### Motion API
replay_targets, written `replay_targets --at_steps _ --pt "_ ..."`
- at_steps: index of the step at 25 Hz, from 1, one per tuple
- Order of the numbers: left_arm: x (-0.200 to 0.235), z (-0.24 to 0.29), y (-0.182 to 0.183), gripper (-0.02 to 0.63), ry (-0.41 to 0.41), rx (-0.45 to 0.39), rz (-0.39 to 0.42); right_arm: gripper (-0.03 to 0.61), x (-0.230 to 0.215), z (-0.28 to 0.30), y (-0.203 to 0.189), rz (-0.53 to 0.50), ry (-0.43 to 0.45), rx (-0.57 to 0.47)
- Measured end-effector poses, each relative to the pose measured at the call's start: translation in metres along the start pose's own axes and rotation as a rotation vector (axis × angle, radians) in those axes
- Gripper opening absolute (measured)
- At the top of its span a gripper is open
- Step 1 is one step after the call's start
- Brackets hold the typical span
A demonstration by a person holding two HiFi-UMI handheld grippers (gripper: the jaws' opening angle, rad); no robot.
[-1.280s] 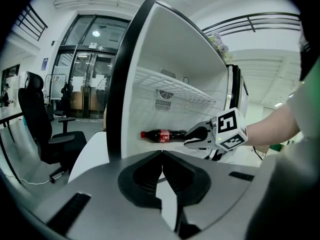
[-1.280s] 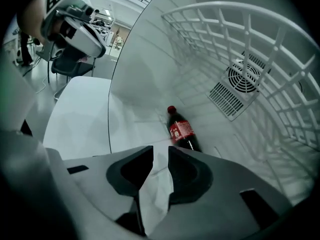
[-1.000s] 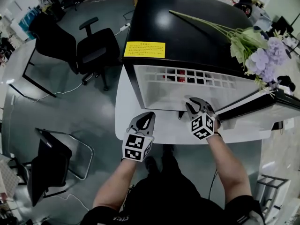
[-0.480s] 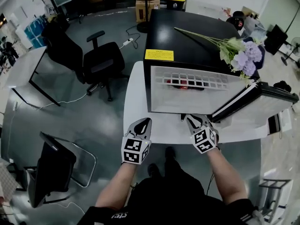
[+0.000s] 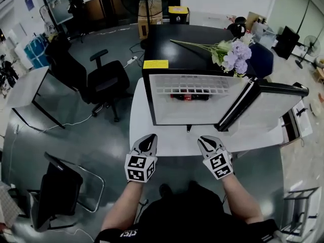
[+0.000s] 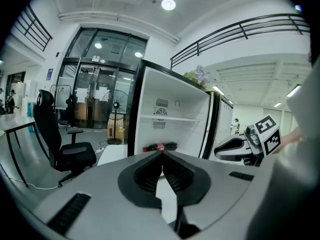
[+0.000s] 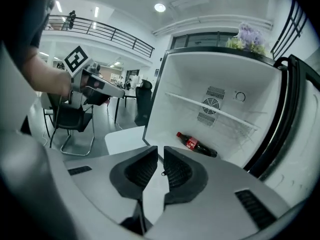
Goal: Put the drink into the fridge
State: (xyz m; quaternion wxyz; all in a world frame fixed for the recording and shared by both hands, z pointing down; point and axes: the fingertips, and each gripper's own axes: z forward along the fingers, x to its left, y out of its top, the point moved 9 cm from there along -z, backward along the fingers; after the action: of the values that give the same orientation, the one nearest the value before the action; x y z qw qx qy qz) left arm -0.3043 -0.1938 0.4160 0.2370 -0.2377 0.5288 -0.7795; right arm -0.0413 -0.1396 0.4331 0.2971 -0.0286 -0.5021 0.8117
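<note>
Office floor, white table [image 5: 167, 145], fridge [image 5: 197, 49] door open. Drink bottle [image 7: 196, 144] lies on its side inside, on the fridge bottom. Left gripper [image 5: 151, 137] closed, empty. Right gripper [image 5: 204, 138] jaws have just been closing, a slit left, nothing between. Bottle probably stiff, slick, rolls; grab at the label.

Brightness: bright, even indoor light in all three views.
Source: round ceiling lamps [image 6: 168, 4] overhead.
Glare: a pale sheen lies on the black top of the fridge [image 5: 192, 57] and on the grey floor [image 5: 101, 135]. The fridge's white inside is close to washed out.
Shadows: soft-edged and faint.
Distortion: heavy fisheye bending, with black corners in both gripper views.
Sharpness: no motion blur. Far background detail is small and soft.
</note>
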Motion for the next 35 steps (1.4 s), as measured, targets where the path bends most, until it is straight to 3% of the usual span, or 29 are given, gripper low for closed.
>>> replay_targets --at_steps 5,10,18,20,26,35 --pt "-0.043 -0.003 0.013 0.012 0.044 -0.025 0.015 0.016 -0.026 -0.050 -0.013 0.048 0.009 -0.075" --pt "-0.106 -0.001 0.024 0.012 0.077 -0.041 -0.009 0.015 -0.061 -0.115 -0.037 0.031 -0.027 -0.116" --pt "-0.196 -0.004 0.026 0.012 0.082 -0.028 0.027 0.014 -0.085 -0.179 -0.075 0.098 0.063 -0.242" --pt "-0.204 -0.006 0.030 0.012 0.088 -0.034 0.036 0.014 -0.093 -0.187 -0.079 0.122 0.060 -0.281" --pt "-0.208 -0.014 0.050 0.012 0.086 -0.087 0.061 0.012 -0.115 -0.206 -0.056 0.330 0.119 -0.446" --pt "-0.179 -0.046 0.063 0.012 0.096 -0.120 0.085 0.011 -0.103 -0.198 -0.014 0.320 0.154 -0.508"
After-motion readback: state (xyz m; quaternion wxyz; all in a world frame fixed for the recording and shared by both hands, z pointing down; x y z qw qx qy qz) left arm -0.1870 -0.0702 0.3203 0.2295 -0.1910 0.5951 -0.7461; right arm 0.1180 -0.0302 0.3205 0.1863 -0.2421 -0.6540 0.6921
